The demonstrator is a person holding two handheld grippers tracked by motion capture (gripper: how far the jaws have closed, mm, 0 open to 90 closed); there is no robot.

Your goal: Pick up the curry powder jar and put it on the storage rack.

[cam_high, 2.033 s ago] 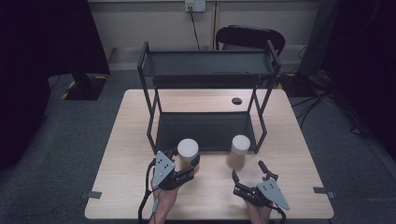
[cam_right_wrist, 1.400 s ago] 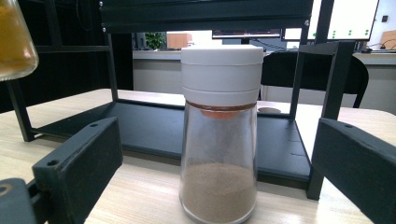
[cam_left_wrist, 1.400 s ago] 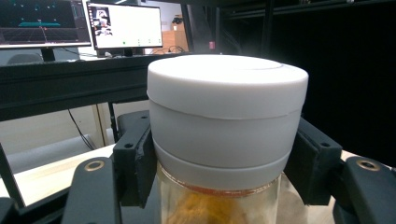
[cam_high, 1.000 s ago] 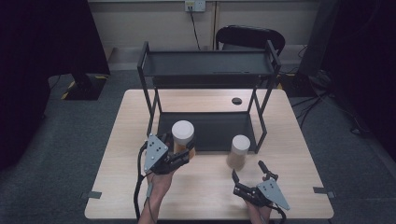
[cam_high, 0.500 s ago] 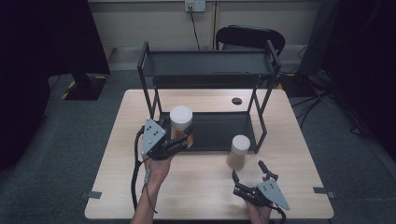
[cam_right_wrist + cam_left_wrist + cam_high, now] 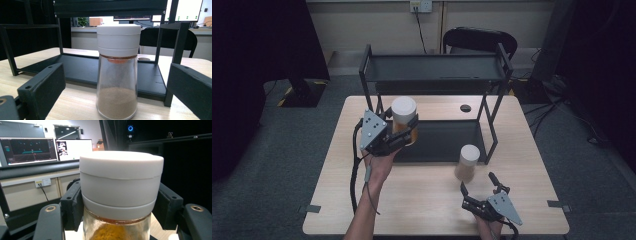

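Note:
My left gripper (image 6: pixel 404 132) is shut on a glass jar of orange-yellow powder (image 6: pixel 403 122) with a white lid, held up off the table at the left front of a black two-level rack (image 6: pixel 432 67). In the left gripper view the black pads clamp the jar (image 6: pixel 121 185) just under its lid. A second jar with brown powder (image 6: pixel 468 162) and a white lid stands on the table in front of the rack's lower shelf. My right gripper (image 6: pixel 478 187) rests near the table's front edge, open, its jaws pointing at that jar (image 6: pixel 117 72) without touching it.
The wooden table (image 6: pixel 337 200) carries the rack, whose top shelf (image 6: pixel 434 67) and lower shelf (image 6: pixel 442 140) are bare. A round cable hole (image 6: pixel 465 108) lies at the back of the table. A black chair (image 6: pixel 479 40) stands behind.
My left gripper has carried the orange-powder jar upward and away from me, from the table's front toward the rack's left side. The right gripper and the brown-powder jar have stayed put.

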